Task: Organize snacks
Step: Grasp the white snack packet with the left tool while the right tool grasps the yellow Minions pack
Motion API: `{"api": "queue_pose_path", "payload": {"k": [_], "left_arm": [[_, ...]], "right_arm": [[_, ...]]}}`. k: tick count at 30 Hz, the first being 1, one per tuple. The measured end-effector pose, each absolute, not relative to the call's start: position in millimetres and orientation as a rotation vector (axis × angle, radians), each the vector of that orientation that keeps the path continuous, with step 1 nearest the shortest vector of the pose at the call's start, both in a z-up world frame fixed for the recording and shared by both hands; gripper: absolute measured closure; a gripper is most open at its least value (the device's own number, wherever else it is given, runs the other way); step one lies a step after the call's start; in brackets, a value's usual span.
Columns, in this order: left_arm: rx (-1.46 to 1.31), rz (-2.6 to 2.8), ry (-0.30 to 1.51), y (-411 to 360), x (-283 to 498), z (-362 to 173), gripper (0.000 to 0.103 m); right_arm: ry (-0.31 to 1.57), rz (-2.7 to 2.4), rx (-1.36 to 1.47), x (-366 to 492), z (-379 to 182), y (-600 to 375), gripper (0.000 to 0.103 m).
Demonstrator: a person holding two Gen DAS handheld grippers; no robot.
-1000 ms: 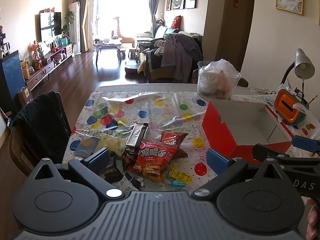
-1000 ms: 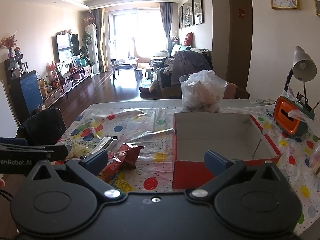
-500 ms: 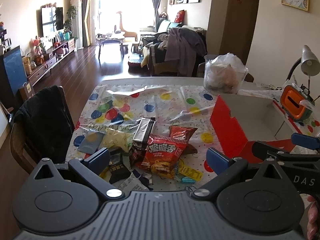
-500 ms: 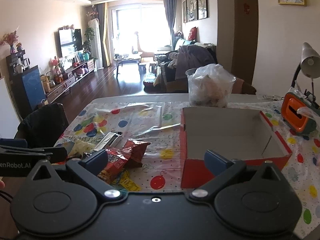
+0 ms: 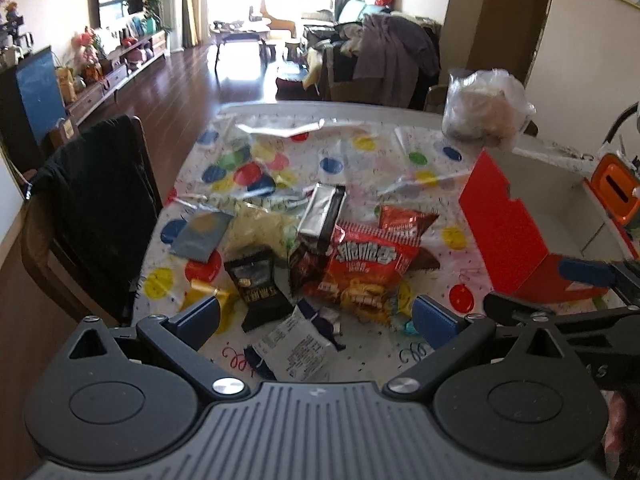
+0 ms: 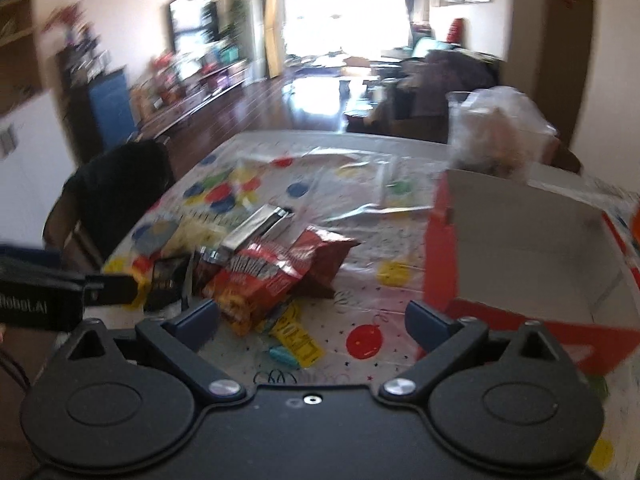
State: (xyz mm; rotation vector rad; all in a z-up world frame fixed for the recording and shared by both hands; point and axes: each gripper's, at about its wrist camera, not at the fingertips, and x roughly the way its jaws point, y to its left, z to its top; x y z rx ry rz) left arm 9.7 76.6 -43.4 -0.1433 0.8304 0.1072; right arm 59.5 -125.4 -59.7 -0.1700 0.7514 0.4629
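Observation:
A heap of snack packets lies on the dotted tablecloth: a red chip bag, a silver packet, a black packet, a pale yellow bag and a white packet. An open red box with a white inside stands to the right. My left gripper hovers open above the near packets. My right gripper is open too, over the cloth between the red bag and the box. Neither holds anything.
A clear tub lined with a plastic bag stands behind the box. An orange holder sits at the far right. A chair draped in black cloth stands at the table's left edge. A yellow label lies near the right gripper.
Both grippers have tilted down and come closer to the snack heap. The right view has swung left and is blurred with motion. Both stay open.

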Motion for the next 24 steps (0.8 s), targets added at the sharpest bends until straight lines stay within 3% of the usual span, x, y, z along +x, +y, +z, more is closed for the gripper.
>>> {"api": "queue_pose_path", "payload": {"k": [3, 10, 17, 24], "left_arm": [[-0.119, 0.081, 0.859, 79.6, 13.6, -58.8, 0.001], [-0.066, 0.037, 0.906, 83.0, 21.6, -90.3, 0.001], [-0.012, -0.022, 0.928, 86.6, 42.5, -105.3, 0.003], [0.058, -0.059, 0.978, 86.3, 58.6, -126.6, 0.003]], "right_arm": [[0.779, 0.544, -0.277, 65.5, -75.2, -117.8, 0.005], [0.843, 0.732, -0.400, 72.5, -108.0, -103.2, 0.021], [0.863, 0.825, -0.480, 91.7, -130.4, -92.3, 0.029], [0.931, 0.781, -0.396, 130.0, -141.5, -93.3, 0.044]]}}
